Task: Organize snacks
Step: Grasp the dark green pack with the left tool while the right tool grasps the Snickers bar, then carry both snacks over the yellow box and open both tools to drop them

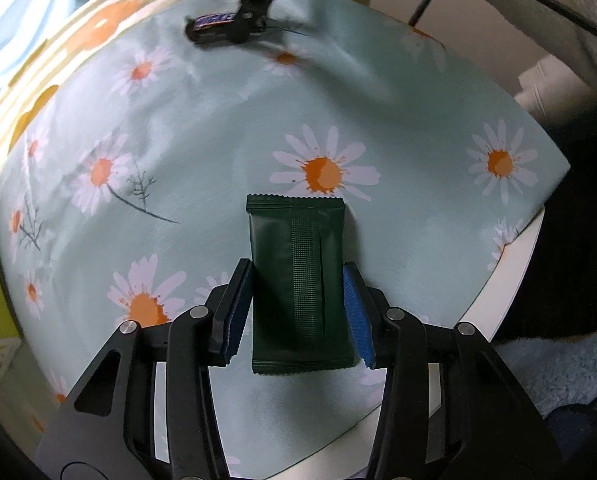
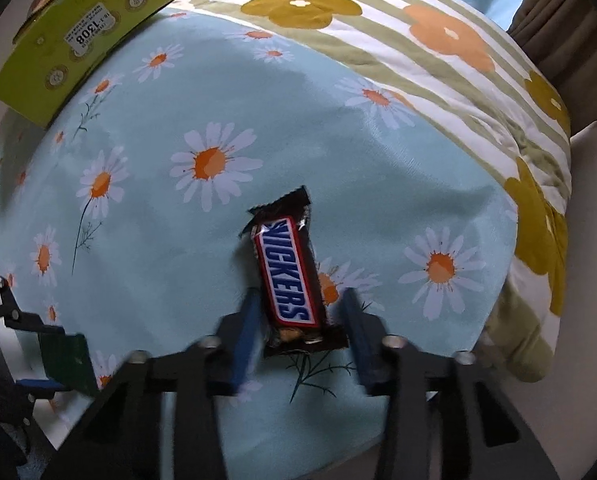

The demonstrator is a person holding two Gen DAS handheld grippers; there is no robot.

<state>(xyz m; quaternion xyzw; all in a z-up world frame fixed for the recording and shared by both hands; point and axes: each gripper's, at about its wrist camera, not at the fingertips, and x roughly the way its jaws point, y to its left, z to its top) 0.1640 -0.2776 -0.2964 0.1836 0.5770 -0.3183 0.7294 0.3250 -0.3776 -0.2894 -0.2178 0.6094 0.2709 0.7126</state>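
White table; daisy cloth, green packet, Snickers bar

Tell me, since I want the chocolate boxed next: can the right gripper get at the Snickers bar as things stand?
Probably yes. The Snickers bar already lies between the right gripper's open fingers on the daisy cloth, with nothing blocking it.

A home, most likely a bedroom or living corner: a daisy-print cloth covers a small white table, a striped flowered quilt lies at one o'clock, and a fluffy rug at four o'clock.
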